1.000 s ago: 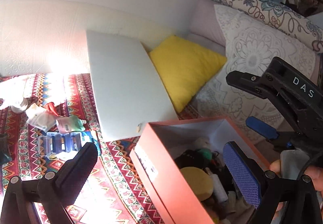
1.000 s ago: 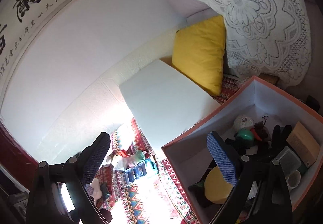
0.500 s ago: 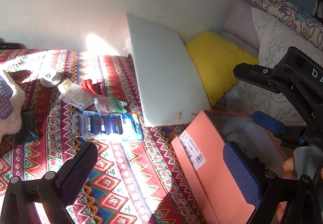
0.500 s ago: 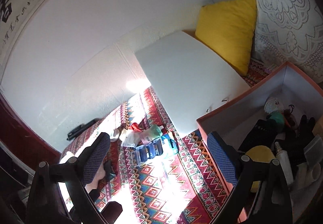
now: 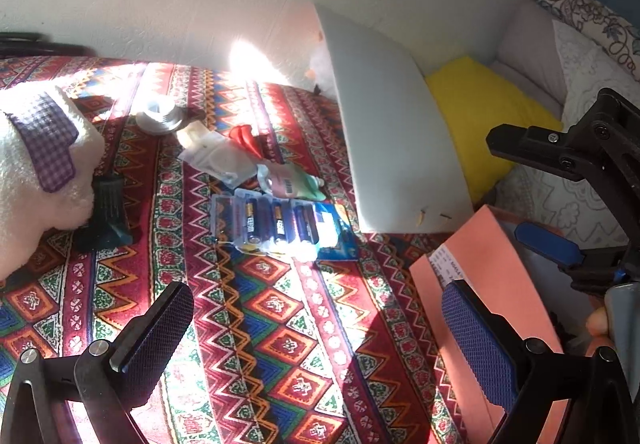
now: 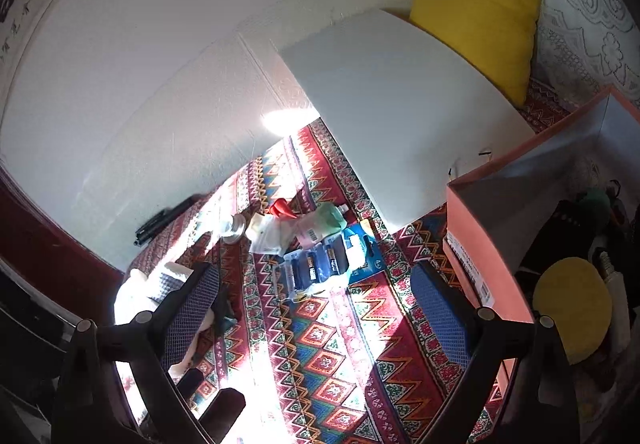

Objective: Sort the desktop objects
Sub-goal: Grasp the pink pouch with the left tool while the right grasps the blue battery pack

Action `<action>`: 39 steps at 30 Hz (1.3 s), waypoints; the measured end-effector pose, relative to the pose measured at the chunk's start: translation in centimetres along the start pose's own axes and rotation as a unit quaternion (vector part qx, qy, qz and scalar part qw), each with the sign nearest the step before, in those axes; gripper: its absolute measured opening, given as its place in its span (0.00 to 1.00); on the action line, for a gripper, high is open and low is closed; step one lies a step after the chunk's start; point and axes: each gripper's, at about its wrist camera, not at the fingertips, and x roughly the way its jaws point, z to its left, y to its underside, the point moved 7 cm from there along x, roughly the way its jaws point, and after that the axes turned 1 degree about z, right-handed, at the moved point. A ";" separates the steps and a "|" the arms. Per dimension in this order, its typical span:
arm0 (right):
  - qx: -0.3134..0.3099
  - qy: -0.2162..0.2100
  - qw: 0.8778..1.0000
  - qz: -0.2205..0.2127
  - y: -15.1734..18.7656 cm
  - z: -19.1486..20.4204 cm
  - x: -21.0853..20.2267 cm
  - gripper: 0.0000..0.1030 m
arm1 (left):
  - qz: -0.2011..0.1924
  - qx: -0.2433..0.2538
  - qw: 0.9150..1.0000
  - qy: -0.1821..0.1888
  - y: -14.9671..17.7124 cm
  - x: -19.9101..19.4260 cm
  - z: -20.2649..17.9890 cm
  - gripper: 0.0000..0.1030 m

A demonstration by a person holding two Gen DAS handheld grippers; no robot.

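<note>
A blister pack of batteries (image 5: 280,224) lies on the patterned cloth (image 5: 280,344), with a green pouch (image 5: 294,181), a clear bag (image 5: 216,157) and a red item (image 5: 244,135) just behind it. My left gripper (image 5: 316,296) hovers open and empty in front of the pack. My right gripper (image 6: 314,276) is open too, above the battery pack (image 6: 320,264), holding nothing. The orange box (image 6: 500,203) stands to the right, with a yellow disc (image 6: 572,304) and dark items inside. In the left wrist view, the right gripper (image 5: 506,187) is over the box (image 5: 480,284).
A white plush toy (image 5: 36,171) and a dark brush (image 5: 106,211) lie at the left, a metal cap (image 5: 158,117) behind them. A white board (image 5: 392,147) leans on the wall beside a yellow cushion (image 5: 484,115). Lace pillows fill the far right.
Both grippers have swung left, away from the box's inside and toward the items on the cloth. The battery pack now sits near the centre of both views. Both stay open.
</note>
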 end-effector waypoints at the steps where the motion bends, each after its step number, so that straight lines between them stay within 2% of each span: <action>1: 0.000 0.000 1.000 0.004 0.2 0.0 0.4 0.96 | 0.002 -0.002 1.000 -0.001 0.1 0.2 0.3 0.99; 5: 0.014 -0.007 0.999 0.029 1.0 -0.5 2.7 0.96 | 0.008 -0.009 1.000 -0.011 0.4 1.1 1.9 0.99; 11: 0.078 -0.023 0.994 0.079 2.5 -2.2 7.6 0.96 | 0.018 -0.021 0.999 -0.031 0.4 3.0 5.0 0.99; 16: 0.076 -0.024 0.989 0.125 3.6 -2.0 12.5 0.96 | 0.033 -0.033 0.998 -0.042 0.7 5.0 7.8 0.99; 20: 0.127 -0.037 0.976 0.174 5.6 -2.6 16.7 0.96 | 0.046 -0.043 0.997 -0.053 1.1 6.8 10.0 0.99; 21: 0.145 -0.041 0.972 0.181 6.1 -2.9 17.5 0.98 | 0.049 -0.047 0.996 -0.054 1.0 7.2 10.5 0.99; 22: 0.159 -0.043 0.969 0.184 6.4 -3.1 18.1 1.00 | 0.049 -0.048 0.996 -0.055 1.0 7.5 10.8 0.99; 24: 0.161 -0.040 0.971 0.171 5.8 -2.9 18.4 1.00 | 0.047 -0.044 0.996 -0.056 0.7 8.0 11.2 0.99; 29: 0.150 -0.049 0.974 0.164 4.0 -2.2 20.8 1.00 | 0.035 -0.010 0.997 -0.065 0.8 9.0 11.3 0.99; 31: 0.142 -0.055 0.976 0.155 3.1 -2.0 21.6 1.00 | 0.029 -0.013 0.998 -0.058 0.8 9.0 11.4 0.99; 32: 0.142 -0.064 0.977 0.146 2.6 -1.9 21.9 1.00 | 0.025 -0.016 0.998 -0.052 0.8 9.0 11.5 0.99; 34: 0.163 -0.112 0.975 0.103 1.6 -1.9 22.0 1.00 | 0.015 -0.036 0.999 -0.030 0.7 8.6 12.0 0.99; 36: 0.178 -0.178 0.965 0.074 0.7 -1.5 22.1 0.98 | 0.006 -0.053 0.999 -0.009 0.6 8.4 12.4 0.99; 38: 0.183 -0.243 0.950 0.069 0.3 -0.3 22.4 0.98 | 0.000 -0.065 0.998 0.006 0.5 8.1 12.7 0.99; 39: 0.175 -0.248 0.949 0.081 0.6 0.4 22.9 0.98 | 0.000 -0.065 0.998 0.006 0.5 8.1 12.7 0.99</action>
